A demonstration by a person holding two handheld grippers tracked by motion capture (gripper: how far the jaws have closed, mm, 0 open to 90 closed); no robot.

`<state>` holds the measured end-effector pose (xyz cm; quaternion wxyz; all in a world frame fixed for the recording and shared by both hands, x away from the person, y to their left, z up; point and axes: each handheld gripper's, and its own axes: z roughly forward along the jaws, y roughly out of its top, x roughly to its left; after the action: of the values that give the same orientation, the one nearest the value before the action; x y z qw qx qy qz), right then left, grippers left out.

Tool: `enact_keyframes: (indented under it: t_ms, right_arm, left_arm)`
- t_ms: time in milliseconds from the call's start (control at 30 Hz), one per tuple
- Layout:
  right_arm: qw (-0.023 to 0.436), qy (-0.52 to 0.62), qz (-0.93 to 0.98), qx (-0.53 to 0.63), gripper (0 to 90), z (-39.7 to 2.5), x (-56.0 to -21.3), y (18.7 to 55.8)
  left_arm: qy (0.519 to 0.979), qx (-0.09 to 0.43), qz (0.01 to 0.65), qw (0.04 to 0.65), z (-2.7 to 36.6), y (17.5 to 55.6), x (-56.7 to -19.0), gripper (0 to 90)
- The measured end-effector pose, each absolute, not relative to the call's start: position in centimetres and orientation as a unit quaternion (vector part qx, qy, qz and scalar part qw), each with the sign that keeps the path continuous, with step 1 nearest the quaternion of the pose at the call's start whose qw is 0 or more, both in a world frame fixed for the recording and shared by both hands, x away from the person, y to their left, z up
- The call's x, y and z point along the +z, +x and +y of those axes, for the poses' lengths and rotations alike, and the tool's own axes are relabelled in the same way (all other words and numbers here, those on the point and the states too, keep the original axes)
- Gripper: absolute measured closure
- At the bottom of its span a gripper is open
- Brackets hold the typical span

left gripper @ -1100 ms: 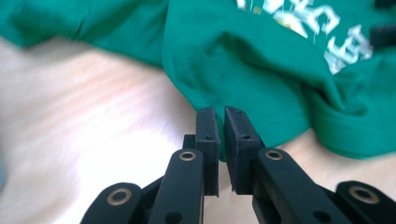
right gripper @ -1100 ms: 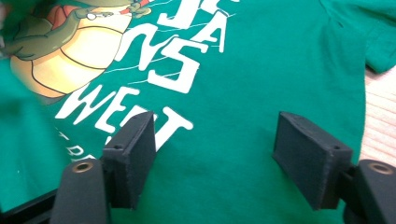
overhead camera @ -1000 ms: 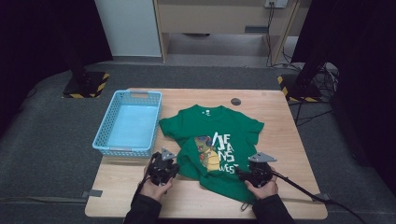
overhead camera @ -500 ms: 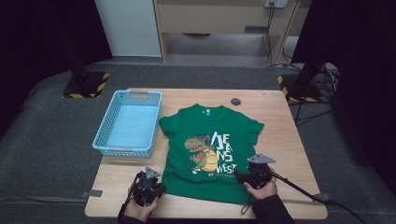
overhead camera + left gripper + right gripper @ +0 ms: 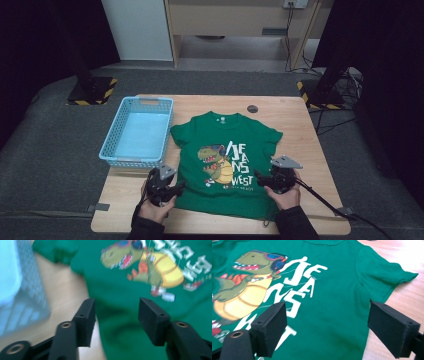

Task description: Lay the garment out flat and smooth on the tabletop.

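Observation:
A green T-shirt (image 5: 200,135) with a dinosaur print lies flat, front up, on the wooden table (image 5: 295,120). My left gripper (image 5: 176,189) is at the shirt's lower left corner. In the left gripper view the left gripper (image 5: 116,307) is open, one jaw over bare wood and the other over the green cloth (image 5: 112,290). My right gripper (image 5: 260,178) is at the shirt's lower right. In the right gripper view the right gripper (image 5: 327,315) stands wide open just above the printed letters of the shirt (image 5: 337,290), holding nothing.
A light blue plastic basket (image 5: 132,160) with nothing in it stands on the table's left side, close to the shirt's left sleeve; its mesh wall (image 5: 27,302) is blurred. A small dark round disc (image 5: 252,108) lies near the far edge. The table's front edge is just behind both hands.
The shirt's lower left part, bunched over the print a second ago, now lies spread flat. My left gripper swung out to the lower left and came back slightly. The right gripper barely moved.

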<state>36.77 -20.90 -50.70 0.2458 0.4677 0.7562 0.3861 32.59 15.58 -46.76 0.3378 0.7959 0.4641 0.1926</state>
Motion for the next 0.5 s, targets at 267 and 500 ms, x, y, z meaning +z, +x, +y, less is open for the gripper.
enact_keyframes:
  t_ms: [267, 500]
  right_arm:
    - [0.223, 0.484, 0.760, 0.372, 15.4, -20.1, -51.4, 39.5]
    - [0.217, 0.489, 0.776, 0.334, 16.1, -19.4, -53.2, 41.2]
  left_arm:
    - [0.814, 0.179, 0.441, 0.334, 11.7, 38.0, -48.0, 34.7]
    - [0.824, 0.149, 0.462, 0.292, 10.8, 40.8, -50.5, 35.6]
